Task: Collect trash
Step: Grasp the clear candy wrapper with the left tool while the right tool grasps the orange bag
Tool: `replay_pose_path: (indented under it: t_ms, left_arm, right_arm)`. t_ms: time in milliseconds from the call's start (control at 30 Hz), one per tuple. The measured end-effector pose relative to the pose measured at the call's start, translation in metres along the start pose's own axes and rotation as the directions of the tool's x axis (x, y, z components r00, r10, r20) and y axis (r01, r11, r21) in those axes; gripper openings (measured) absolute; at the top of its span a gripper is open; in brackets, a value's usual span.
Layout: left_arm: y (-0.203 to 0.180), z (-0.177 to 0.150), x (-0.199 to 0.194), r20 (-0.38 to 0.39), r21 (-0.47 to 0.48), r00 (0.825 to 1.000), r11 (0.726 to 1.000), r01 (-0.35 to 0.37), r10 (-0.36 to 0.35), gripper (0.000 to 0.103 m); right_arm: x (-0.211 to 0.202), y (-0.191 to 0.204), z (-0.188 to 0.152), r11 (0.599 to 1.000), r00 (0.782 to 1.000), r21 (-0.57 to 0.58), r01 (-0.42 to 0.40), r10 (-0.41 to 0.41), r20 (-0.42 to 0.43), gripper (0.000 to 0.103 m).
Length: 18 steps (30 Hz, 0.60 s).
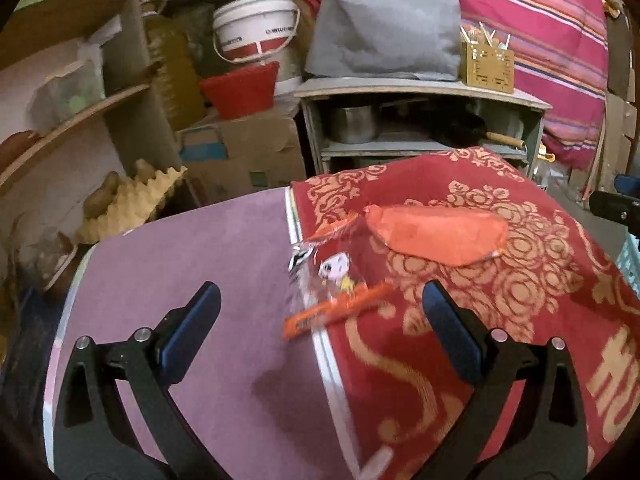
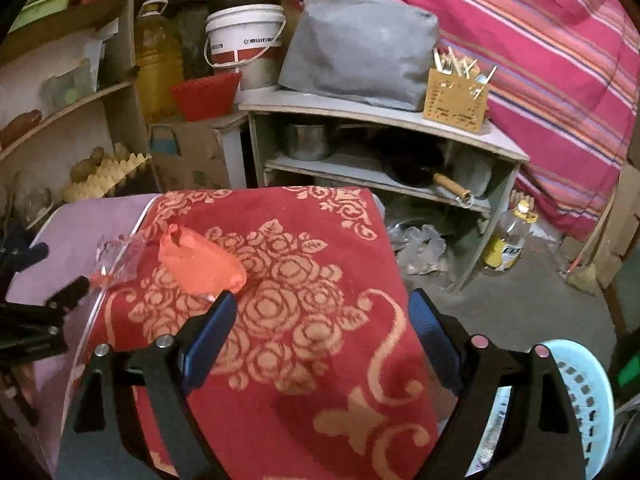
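Trash lies ahead of both grippers on a cloth-covered surface. The left gripper [image 1: 320,312] is held with its fingers wide apart and nothing between them; just beyond its tips a clear wrapper [image 1: 326,280] with an orange strip and a cartoon print is seen lying across the edge where the red patterned cloth [image 1: 520,288] meets the purple cover [image 1: 180,248]. Just past the wrapper, an orange plastic bag [image 1: 436,234] is laid flat on the red cloth.

The right gripper [image 2: 322,322] is likewise spread open and empty, held above the red cloth [image 2: 304,312]. Its left finger is seen just beside the near end of the orange bag [image 2: 200,264], though contact cannot be judged. The clear wrapper [image 2: 118,258] is seen further left, at the cloth's edge. A light blue basket [image 2: 584,392] is seen low at the right, beside the cloth-covered surface.

Behind, a grey shelf unit [image 2: 384,116] is seen against a striped curtain [image 2: 540,52], with a white bucket [image 2: 244,36] to its left.
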<state>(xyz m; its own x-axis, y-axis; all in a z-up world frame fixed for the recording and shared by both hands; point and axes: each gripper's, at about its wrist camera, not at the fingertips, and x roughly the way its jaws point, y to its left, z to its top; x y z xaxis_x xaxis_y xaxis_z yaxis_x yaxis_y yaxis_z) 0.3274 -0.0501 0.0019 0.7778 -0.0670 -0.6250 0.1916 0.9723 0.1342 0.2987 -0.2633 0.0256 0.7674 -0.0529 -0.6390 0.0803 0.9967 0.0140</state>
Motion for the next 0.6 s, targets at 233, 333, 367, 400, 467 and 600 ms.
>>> replay_pose_path:
  t_ms: [233, 333, 367, 400, 467, 600]
  left_arm:
    - [0.019, 0.019, 0.029, -0.051, -0.112, 0.998, 0.993, 0.027, -0.033, 0.083]
    - [0.017, 0.016, 0.039, -0.1, -0.092, 0.993, 0.995, 0.049, -0.058, 0.061]
    - [0.016, 0.014, 0.042, -0.11, -0.086, 0.992, 0.995, 0.051, -0.06, 0.056]
    - [0.017, 0.013, 0.045, -0.116, -0.088, 0.99, 0.994, 0.064, -0.074, 0.045]
    - [0.018, 0.01, 0.047, -0.124, -0.096, 0.988, 0.992, 0.078, -0.089, 0.039]
    - [0.023, 0.009, 0.039, -0.109, -0.067, 0.992, 0.996, 0.062, -0.069, 0.019]
  right_arm:
    - [0.029, 0.012, 0.005, 1.0, 0.999, -0.015, -0.012, 0.012, -0.031, 0.086]
    - [0.036, 0.02, 0.007, 0.999, 0.999, -0.024, -0.021, 0.02, -0.041, 0.086]
    - [0.039, 0.024, 0.008, 0.999, 0.999, -0.029, -0.024, 0.023, -0.044, 0.086]
    - [0.041, 0.027, 0.008, 0.999, 0.999, -0.032, -0.027, 0.025, -0.047, 0.086]
    - [0.048, 0.035, 0.009, 0.999, 0.997, -0.038, -0.039, 0.036, -0.061, 0.086]
    - [0.066, 0.05, 0.011, 0.998, 0.995, -0.054, -0.043, 0.038, -0.09, 0.086]
